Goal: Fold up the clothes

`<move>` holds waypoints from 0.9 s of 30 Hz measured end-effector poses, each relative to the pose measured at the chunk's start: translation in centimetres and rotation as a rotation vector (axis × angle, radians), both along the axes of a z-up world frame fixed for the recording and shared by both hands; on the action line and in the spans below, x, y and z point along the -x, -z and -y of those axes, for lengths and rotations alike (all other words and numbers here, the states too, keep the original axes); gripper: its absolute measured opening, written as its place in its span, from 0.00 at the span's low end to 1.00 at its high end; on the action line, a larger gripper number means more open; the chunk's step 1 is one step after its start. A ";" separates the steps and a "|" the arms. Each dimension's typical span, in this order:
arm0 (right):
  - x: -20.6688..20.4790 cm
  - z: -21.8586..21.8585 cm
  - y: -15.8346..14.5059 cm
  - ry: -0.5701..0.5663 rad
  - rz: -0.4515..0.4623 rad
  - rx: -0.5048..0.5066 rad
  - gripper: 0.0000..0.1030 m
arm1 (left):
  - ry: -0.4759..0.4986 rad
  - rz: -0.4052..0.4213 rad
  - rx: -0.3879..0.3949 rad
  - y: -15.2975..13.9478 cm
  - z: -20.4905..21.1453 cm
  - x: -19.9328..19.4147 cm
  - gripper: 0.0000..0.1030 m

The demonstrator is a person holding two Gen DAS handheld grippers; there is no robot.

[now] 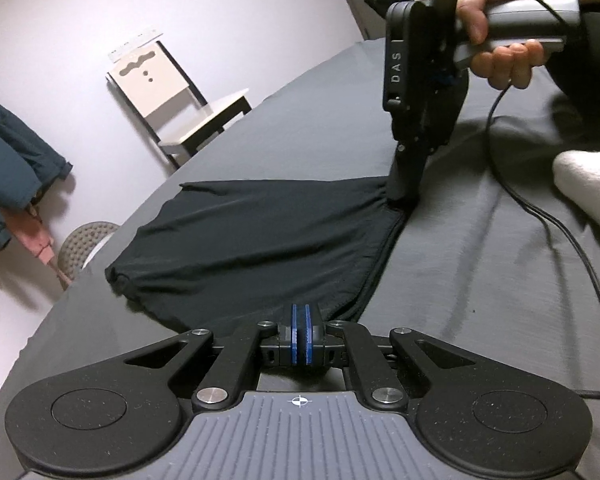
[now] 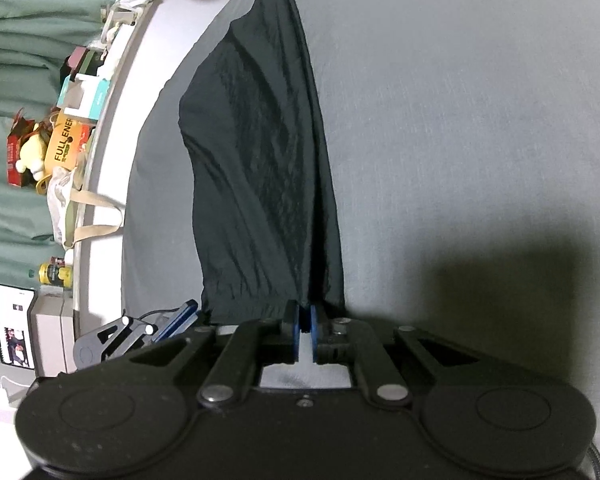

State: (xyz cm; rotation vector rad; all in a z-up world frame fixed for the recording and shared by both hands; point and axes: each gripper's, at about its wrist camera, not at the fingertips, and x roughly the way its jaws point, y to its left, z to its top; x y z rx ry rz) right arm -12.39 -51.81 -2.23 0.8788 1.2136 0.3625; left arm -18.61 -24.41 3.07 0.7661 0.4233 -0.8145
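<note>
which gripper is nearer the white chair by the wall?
Left. The left gripper pinches the black garment's near edge on the chair's side; the right gripper clamps the corner farther along the bed.

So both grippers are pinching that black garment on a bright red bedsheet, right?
Not red. The bedsheet is grey, as the left wrist view shows. Both the left gripper and the right gripper do pinch the black garment.
</note>
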 end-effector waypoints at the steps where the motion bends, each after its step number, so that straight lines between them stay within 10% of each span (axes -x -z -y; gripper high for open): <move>1: 0.0 -0.1 0.0 -0.003 -0.001 0.004 0.07 | -0.006 -0.003 0.015 -0.1 0.0 -0.1 0.04; 4: 0.0 -0.4 -0.1 -0.013 -0.006 0.010 0.09 | -0.039 -0.030 0.097 -0.5 0.1 -0.8 0.04; 10: 0.3 0.3 -2.7 0.014 0.103 0.065 0.52 | -0.148 -0.123 0.106 0.7 1.2 -2.8 0.04; 16: -0.5 2.5 -4.6 0.223 0.248 0.236 0.48 | -0.175 -0.185 0.043 1.8 1.4 -3.2 0.04; 22: -9.2 0.0 -9.4 0.088 0.589 0.474 0.34 | -0.178 -0.173 0.044 2.2 1.4 -2.9 0.04; 27: -19.9 -1.1 -8.5 0.124 0.494 0.425 0.28 | -0.159 -0.148 0.031 2.3 1.5 -2.4 0.04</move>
